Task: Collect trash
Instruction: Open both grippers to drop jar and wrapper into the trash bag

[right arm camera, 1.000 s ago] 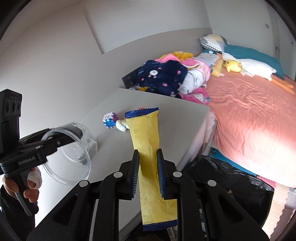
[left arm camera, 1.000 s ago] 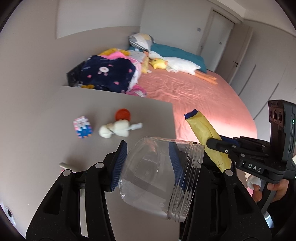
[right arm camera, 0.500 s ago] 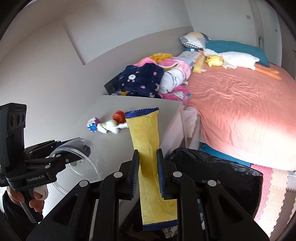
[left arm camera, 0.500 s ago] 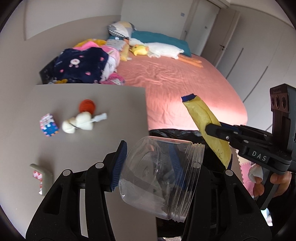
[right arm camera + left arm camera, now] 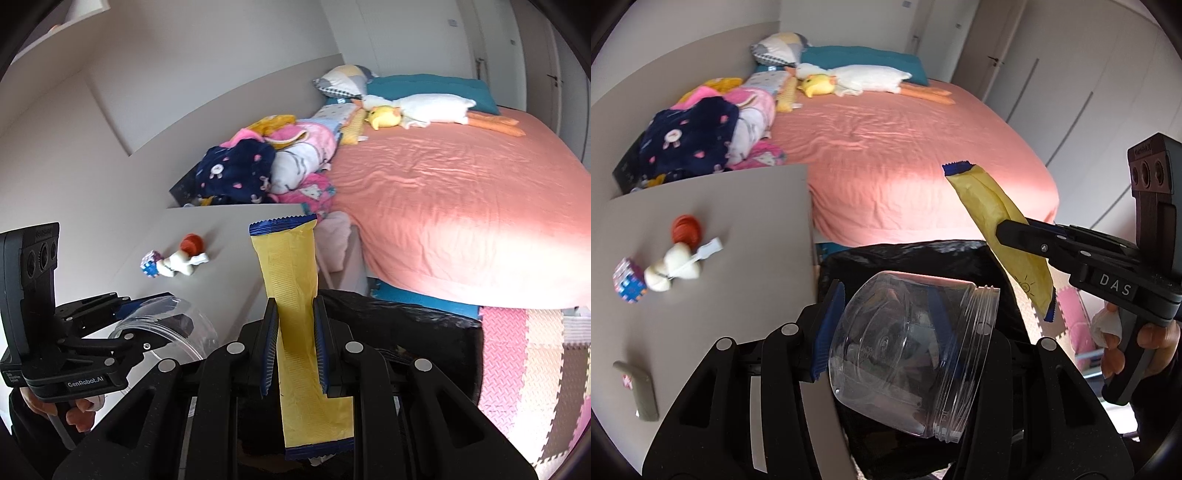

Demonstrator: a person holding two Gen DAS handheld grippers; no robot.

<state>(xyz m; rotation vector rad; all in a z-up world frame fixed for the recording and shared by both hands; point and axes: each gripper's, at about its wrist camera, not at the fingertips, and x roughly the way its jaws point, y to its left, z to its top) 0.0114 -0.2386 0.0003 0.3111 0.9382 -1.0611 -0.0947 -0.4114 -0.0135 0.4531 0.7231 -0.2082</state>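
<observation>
My left gripper (image 5: 886,295) is shut on a clear plastic jar (image 5: 908,362), held on its side with the open threaded mouth to the right, over the black trash bag (image 5: 905,254). My right gripper (image 5: 294,306) is shut on a yellow wrapper with blue ends (image 5: 291,280), held upright above the same black bag (image 5: 406,314). The wrapper (image 5: 997,221) and right gripper (image 5: 1008,230) show at the right of the left wrist view. The jar (image 5: 166,325) and left gripper (image 5: 122,306) show at the lower left of the right wrist view.
A grey table (image 5: 701,206) stands left of the bag, with a red lid (image 5: 686,229), a white toy (image 5: 674,266), a small colourful cube (image 5: 628,284) and a grey remote (image 5: 639,391). A bed with a pink sheet (image 5: 905,147), clothes and plush toys lies beyond. Foam mats (image 5: 535,369) cover the floor.
Both grippers have moved right, off the table and over the black bag, each still holding its item. The table items have shifted left in view.
</observation>
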